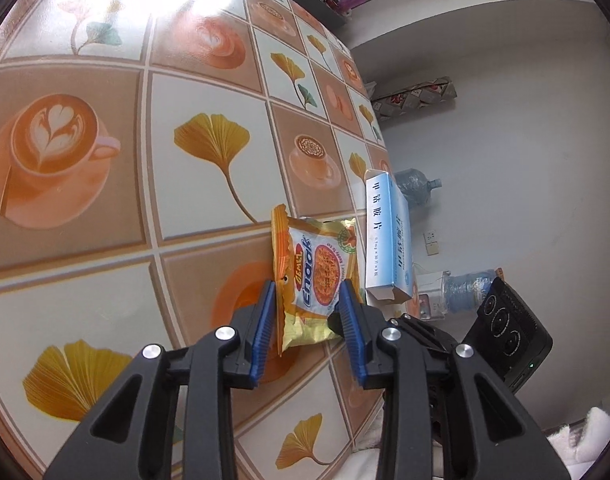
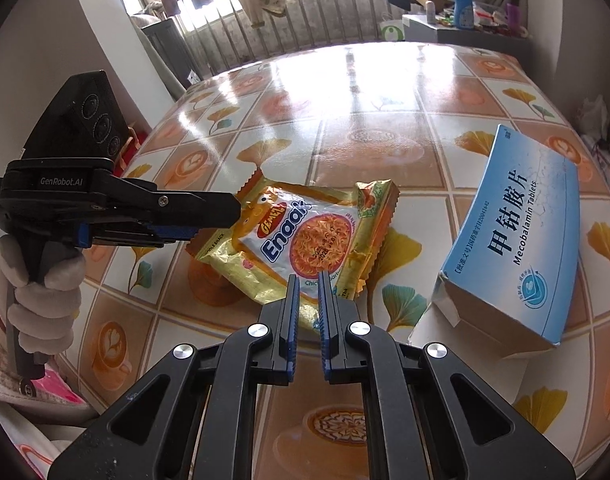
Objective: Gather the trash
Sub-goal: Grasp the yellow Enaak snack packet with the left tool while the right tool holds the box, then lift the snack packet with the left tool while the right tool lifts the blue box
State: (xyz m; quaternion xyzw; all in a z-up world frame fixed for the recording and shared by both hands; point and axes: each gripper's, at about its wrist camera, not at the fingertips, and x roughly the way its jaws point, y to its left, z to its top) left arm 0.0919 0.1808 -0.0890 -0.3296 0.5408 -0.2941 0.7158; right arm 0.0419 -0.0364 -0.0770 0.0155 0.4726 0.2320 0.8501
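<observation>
The snack packet [image 2: 305,236] lies on the table [image 2: 385,92], its near edge apparently pinched in the right gripper [image 2: 307,280], while the spread left gripper [image 1: 309,292] straddles its end.

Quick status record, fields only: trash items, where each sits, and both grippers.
surface: table with patterned cover
item 1: noodle snack packet, lying flat
item 2: blue medicine box, one end flap open, beside the packet
left gripper: open, fingers either side of the packet
right gripper: nearly closed, holding nothing, over the packet's near edge
</observation>
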